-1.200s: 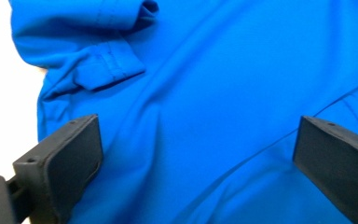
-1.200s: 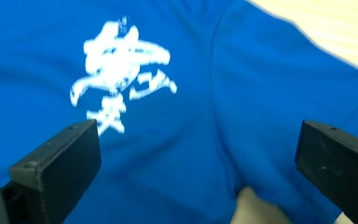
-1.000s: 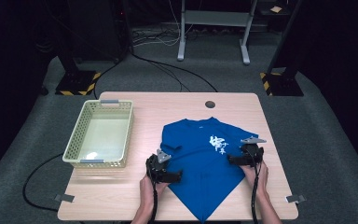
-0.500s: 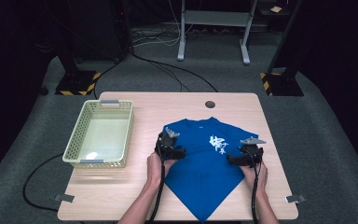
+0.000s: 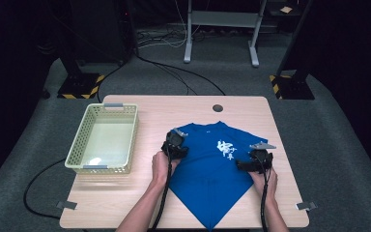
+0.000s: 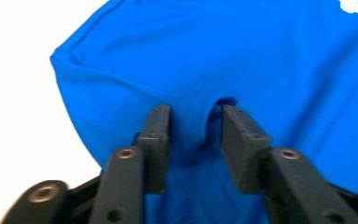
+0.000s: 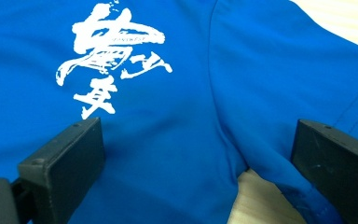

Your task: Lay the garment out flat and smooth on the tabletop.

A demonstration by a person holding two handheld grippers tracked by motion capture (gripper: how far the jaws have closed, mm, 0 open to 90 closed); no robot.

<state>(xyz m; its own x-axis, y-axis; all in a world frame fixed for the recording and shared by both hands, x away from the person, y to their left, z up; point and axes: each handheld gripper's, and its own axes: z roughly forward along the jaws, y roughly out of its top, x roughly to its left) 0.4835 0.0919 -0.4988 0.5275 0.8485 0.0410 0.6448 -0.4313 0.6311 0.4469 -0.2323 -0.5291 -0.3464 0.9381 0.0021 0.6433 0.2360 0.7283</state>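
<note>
Left gripper (image 6: 196,135) pinched a fold of blue T-shirt (image 5: 207,164) at its left edge; right gripper (image 7: 196,154) gaped wide over right sleeve.

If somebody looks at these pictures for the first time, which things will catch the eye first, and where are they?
The bright blue T-shirt with white brush-style print lies spread on the near right part of the wooden table. The left gripper pinches a fold of its cloth between its jaws at the shirt's left edge, while the right gripper, jaws wide open, sits at the right sleeve. A pale yellow-green plastic basket stands at the table's left.
</note>
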